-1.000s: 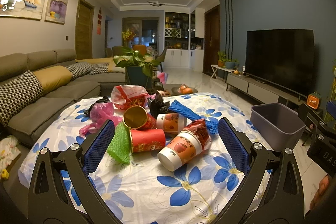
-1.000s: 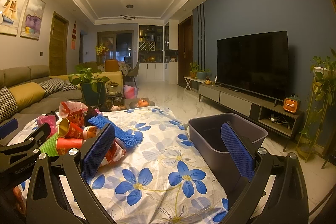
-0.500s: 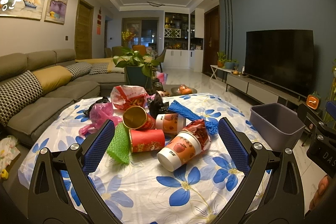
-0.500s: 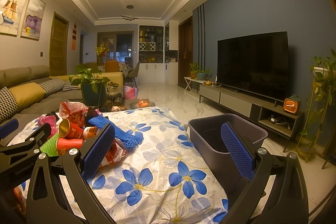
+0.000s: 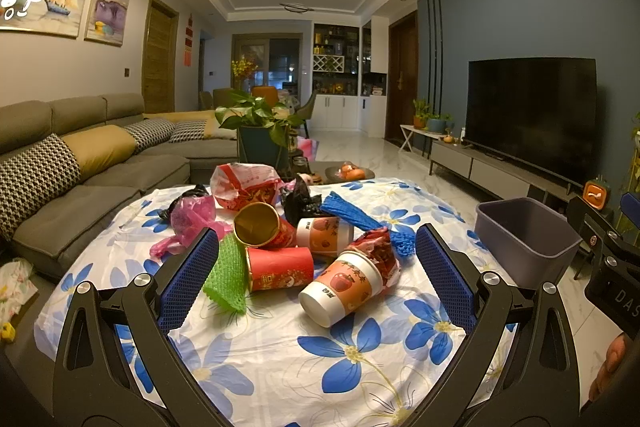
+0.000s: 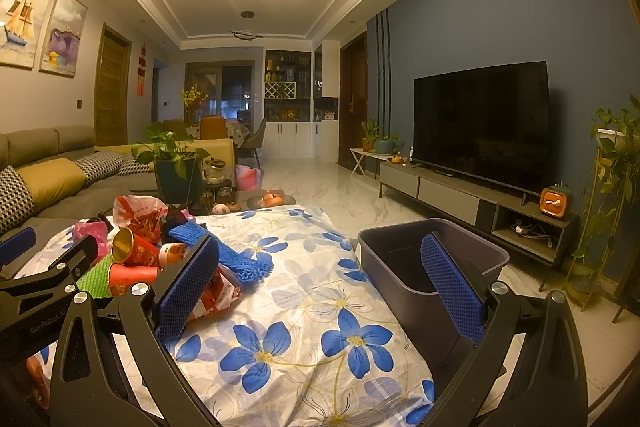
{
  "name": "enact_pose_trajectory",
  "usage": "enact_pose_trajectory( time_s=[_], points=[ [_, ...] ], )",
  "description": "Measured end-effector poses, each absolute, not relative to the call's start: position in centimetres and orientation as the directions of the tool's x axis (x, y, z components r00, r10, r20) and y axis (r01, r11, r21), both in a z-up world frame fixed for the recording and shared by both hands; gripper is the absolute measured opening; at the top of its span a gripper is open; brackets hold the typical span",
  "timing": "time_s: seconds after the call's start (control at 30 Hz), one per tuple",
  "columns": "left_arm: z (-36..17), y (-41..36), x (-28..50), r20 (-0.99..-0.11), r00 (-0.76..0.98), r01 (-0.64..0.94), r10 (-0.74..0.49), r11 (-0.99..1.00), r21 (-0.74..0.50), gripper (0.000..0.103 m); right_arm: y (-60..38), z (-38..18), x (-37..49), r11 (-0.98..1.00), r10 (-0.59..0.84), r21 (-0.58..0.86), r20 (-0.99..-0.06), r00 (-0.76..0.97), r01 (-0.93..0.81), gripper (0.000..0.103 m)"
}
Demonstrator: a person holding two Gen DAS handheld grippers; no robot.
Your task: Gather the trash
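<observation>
"GenRobot.AI" in pale letters on black body of left gripper (image 6: 48,291), right wrist view, left of green mesh sleeve (image 6: 96,277). "DAS", cut by frame edge, on black body of right gripper (image 5: 616,291), left wrist view, right of grey bin (image 5: 524,239). Print on paper cups (image 5: 344,285) too small to read.
</observation>
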State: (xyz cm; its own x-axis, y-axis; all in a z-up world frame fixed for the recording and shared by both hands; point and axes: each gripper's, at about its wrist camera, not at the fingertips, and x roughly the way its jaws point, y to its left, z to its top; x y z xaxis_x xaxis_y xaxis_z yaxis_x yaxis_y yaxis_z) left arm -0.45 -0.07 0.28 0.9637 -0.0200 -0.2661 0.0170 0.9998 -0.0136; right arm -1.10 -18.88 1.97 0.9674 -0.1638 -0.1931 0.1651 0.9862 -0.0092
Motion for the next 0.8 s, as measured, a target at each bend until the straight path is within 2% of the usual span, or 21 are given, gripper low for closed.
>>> enact_pose_trajectory(
  time_s=[0.8],
  points=[
    [0.54,-0.43,-0.48,-0.267,0.963,0.021,-0.023,1.000,-0.014,0.097,-19.03,2.67,-1.04,0.986,-0.165,-0.010,-0.188,0.968,0.167,0.097]
  ],
)
